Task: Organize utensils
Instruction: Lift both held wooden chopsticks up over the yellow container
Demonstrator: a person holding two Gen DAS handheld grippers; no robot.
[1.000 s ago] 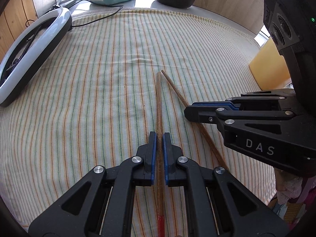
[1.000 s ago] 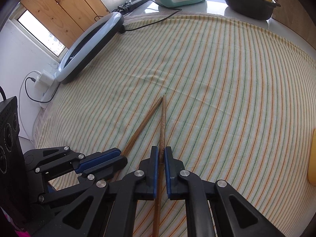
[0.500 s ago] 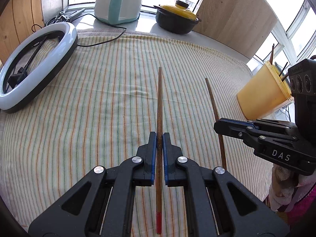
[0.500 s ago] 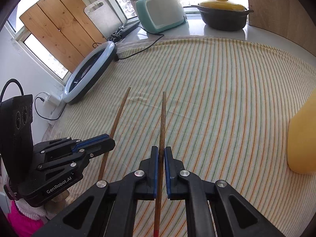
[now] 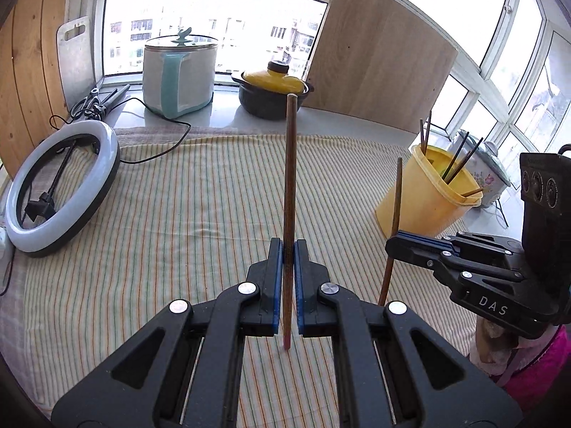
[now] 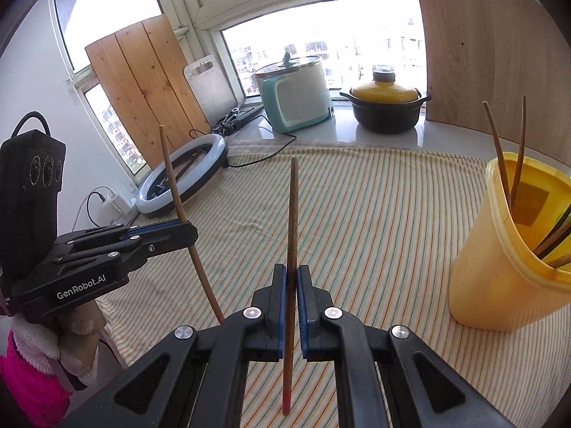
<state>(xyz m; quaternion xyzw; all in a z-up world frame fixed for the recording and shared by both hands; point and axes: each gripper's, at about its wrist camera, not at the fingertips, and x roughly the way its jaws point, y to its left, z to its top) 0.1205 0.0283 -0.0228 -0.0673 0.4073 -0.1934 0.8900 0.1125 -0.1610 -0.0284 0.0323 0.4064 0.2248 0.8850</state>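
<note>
Now, line by line:
Left gripper (image 5: 288, 246): clenched on a chopstick, blue pads tight against the shaft on both sides, raised clear of the cloth.
Left chopstick (image 5: 289, 178): brown wood, pointing up and away over the middle of the tabletop, its far tip in line with the black pot; short reddish end poking out behind the pads.
Right gripper (image 6: 292, 271): likewise clamped, pads pinching a second chopstick partway along, also off the cloth.
Right chopstick (image 6: 292, 214): dark brown, standing nearly straight ahead between the fingers, red tip at the near end below the pads.
Both together: held side by side in the air, well apart from each other, neither touching the cloth; each gripper visible in the other's view with its stick slanting through the jaws.
Cup (image 6: 506, 249): yellow, at the right edge of the tabletop, leaning, several more chopsticks already sticking out of its mouth; near the right gripper, not touching it.
Cloth (image 5: 178, 214): striped, spread over the whole tabletop, slightly creased mid-way.
Ring light (image 5: 60, 185): lying flat at the left edge of the tabletop, cable running toward the sill.
Back sill: white-and-teal cooker (image 5: 178, 78) beside a black pot (image 5: 271, 96) with a yellow lid, a wooden board leaning behind.
Sleeve (image 6: 28, 374): pink, with a white cuff, under the left gripper.
</note>
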